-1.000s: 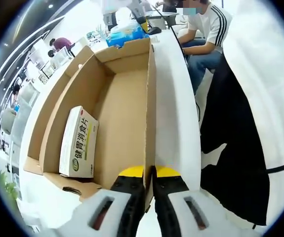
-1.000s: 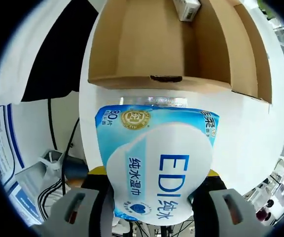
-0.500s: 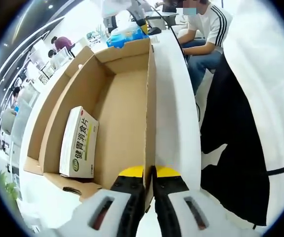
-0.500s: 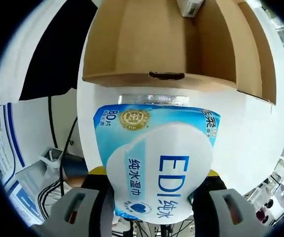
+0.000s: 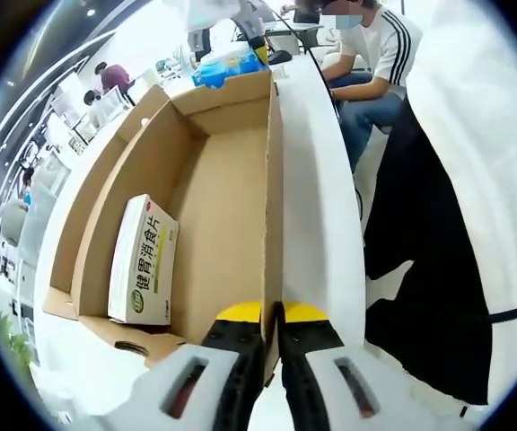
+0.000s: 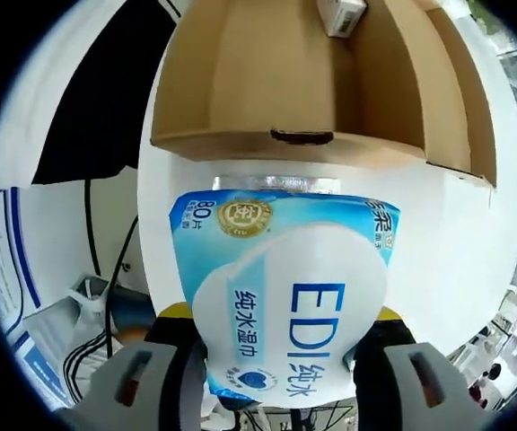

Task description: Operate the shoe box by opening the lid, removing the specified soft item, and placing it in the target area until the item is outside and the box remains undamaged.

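Wipes pack [image 6: 290, 296] clamped by right gripper [image 6: 281, 359], left gripper [image 5: 272, 346] pinching box wall [image 5: 274, 206], medicine carton [image 5: 144, 260] inside.

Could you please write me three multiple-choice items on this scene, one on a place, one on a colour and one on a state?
1. Where is the wet-wipes pack?
A. Inside the cardboard box
B. Outside the box, above the white table
C. On a chair

2. What colour is the pack mainly?
A. Blue and white
B. Red
C. Black

3. What is the left gripper doing?
A. Hanging open
B. Clamped on the box wall
C. Holding the medicine carton

Answers: 1 B, the pack sits in the right gripper short of the cardboard box; 2 A, by its printed wrap; 3 B, its jaws pinch the wall's edge, while the medicine carton lies inside.
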The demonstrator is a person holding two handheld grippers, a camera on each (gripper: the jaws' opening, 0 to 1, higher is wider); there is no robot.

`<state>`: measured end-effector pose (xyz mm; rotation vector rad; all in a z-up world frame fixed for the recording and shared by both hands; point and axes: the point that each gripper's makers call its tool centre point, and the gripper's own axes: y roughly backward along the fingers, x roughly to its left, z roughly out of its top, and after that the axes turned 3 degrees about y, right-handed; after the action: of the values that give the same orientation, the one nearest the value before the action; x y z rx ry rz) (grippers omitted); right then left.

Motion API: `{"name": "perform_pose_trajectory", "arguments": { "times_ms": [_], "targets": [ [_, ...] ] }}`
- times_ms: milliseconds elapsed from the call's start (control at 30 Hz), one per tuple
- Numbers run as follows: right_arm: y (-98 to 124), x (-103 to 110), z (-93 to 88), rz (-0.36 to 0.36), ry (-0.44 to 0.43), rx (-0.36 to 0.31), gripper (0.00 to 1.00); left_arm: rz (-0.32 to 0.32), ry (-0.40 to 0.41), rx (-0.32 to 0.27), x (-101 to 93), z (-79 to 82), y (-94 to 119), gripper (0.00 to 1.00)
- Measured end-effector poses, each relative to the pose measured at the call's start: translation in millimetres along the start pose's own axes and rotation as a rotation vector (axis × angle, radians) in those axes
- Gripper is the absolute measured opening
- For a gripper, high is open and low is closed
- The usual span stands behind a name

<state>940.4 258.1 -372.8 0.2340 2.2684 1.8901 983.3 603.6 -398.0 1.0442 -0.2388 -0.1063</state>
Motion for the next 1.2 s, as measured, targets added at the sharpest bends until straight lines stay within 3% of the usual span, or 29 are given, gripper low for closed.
{"name": "perform_pose_trajectory", "arguments": {
  "times_ms": [333,500,733,1000,1067,1200],
  "targets": [
    [8.3,-3.0,0.1,-0.037,-0.053,-0.071,0.67,0.000,-0.003,-0.004,-0.2,0.4,0.3,0.04],
    [21.8,-7.5,-4.9,-0.123,-0.054,-0.094,0.66,-0.002,-0.002,-0.007,-0.1,0.8,0.6,0.04],
    [48.5,-1.5,-3.7,-0.181,-0.247,-0.223,0.65,0.006,0.000,-0.020,0.1,2.3,1.4,0.04],
    [60.5,2.5,-10.7,-0.213,-0.401,-0.279,0.63,0.004,-0.006,-0.028,0.0,2.3,1.1,0.04],
    [65.9,2.3,-6.5,-0.219,-0.432,-0.314,0.63,0.004,-0.008,-0.028,-0.1,1.9,0.8,0.04],
    [68.0,0.3,-6.0,-0.236,-0.437,-0.314,0.62,0.002,-0.007,-0.029,-0.3,2.0,0.8,0.04]
  ]
}}
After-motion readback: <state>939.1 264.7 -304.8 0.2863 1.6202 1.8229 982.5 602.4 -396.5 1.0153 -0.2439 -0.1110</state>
